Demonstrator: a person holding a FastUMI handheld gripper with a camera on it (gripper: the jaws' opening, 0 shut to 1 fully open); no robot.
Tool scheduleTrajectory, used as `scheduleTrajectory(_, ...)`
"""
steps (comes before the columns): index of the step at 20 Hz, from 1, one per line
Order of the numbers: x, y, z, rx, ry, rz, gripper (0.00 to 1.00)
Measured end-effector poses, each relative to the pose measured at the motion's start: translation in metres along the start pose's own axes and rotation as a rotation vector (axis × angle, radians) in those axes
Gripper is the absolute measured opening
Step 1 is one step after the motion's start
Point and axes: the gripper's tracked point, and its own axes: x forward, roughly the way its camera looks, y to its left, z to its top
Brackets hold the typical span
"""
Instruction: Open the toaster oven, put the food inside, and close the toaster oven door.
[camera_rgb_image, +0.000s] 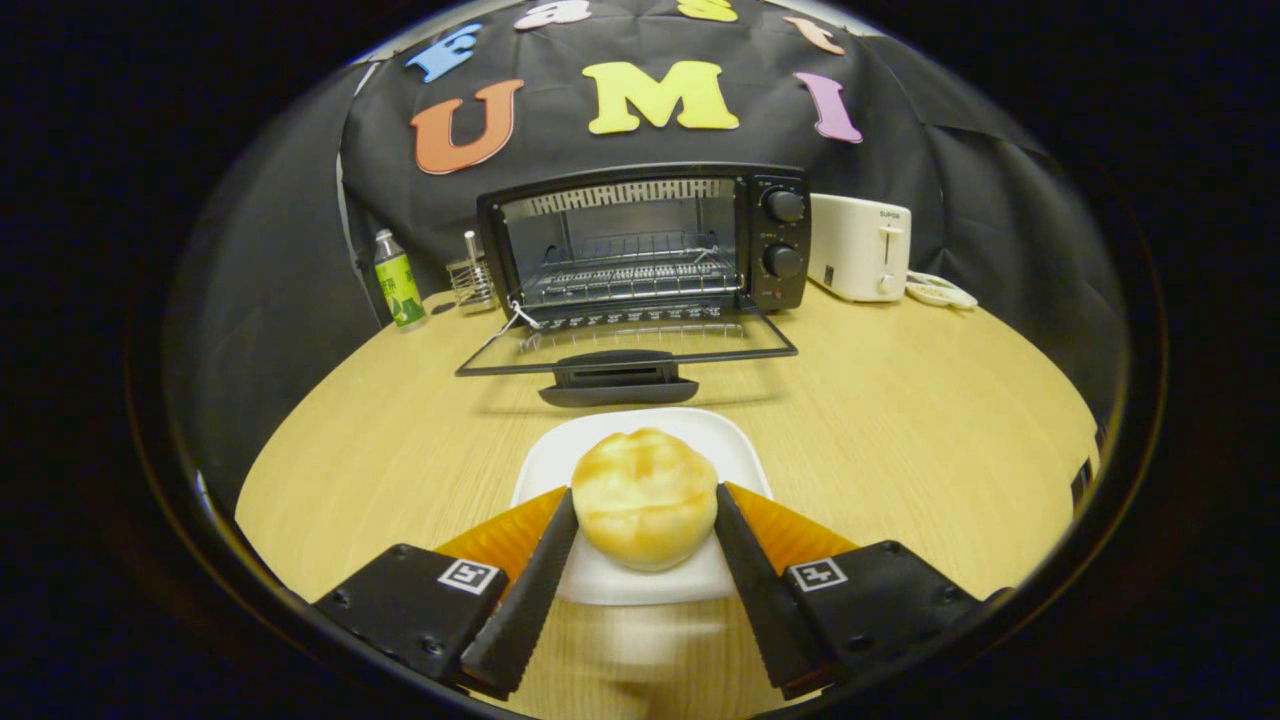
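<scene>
- The wooden bench (900, 420) held a few things at its far side, by the dark booth wall.
- A black toaster oven (645, 240) stood at the far middle, and its glass door (625, 350) lay open and flat, pointing toward the near side.
- The door's dark handle (618, 385) sat just beyond a white plate (640, 440), so the open door lay between the plate and the inside of the oven.
- Inside the oven there was a wire rack (630, 278) with nothing on it.
- Two round knobs (785, 232) sat on the oven's right part.
- A white toaster (860, 247) stood just right of the oven, and a white cord (940, 292) lay beside it.
- A green bottle (398, 278) stood far to the left, and a small wire holder (472, 278) stood between it and the oven.
- The plate sat near, in the middle of the bench, and a round golden bun (645, 497) was on it.
- The hand-held gripper (645, 505) had its two fingers on the left and right sides of the bun, pressing on it, so it was grasping the bun.
- The near part of the plate looked blurry, and I could not tell if the bun was touching the plate.
- What was in the wire holder was too small to make out.
</scene>
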Motion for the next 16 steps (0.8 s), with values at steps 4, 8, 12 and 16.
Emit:
scheduleTrajectory(4, -0.015, 0.005, 0.017, 0.012, -0.053, 0.046, 0.85)
scheduleTrajectory(8, -0.036, 0.010, 0.040, 0.027, -0.122, 0.086, 0.84)
scheduleTrajectory(12, -0.052, 0.022, 0.075, 0.036, -0.223, 0.147, 0.84)
scheduleTrajectory(16, -0.055, 0.040, 0.112, 0.113, -0.322, 0.241, 0.84)
